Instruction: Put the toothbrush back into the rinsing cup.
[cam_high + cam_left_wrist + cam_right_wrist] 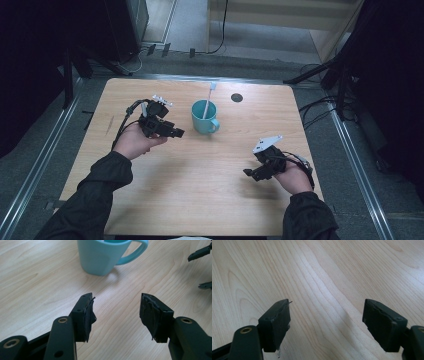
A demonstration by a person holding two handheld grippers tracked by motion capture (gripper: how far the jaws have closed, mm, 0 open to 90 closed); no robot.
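Ahead of the left gripper (176, 133), just beyond its wide-open, empty jaws, stands the teal mug (204, 117) on the wooden table (165, 190), handle toward the right gripper (248, 173), which sits farther off, jaws likewise open. Upright in the mug leans a white toothbrush (208, 100).

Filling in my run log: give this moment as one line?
left gripper: open, empty, beside mug | right gripper: open, empty | toothbrush: standing in mug | table: wooden
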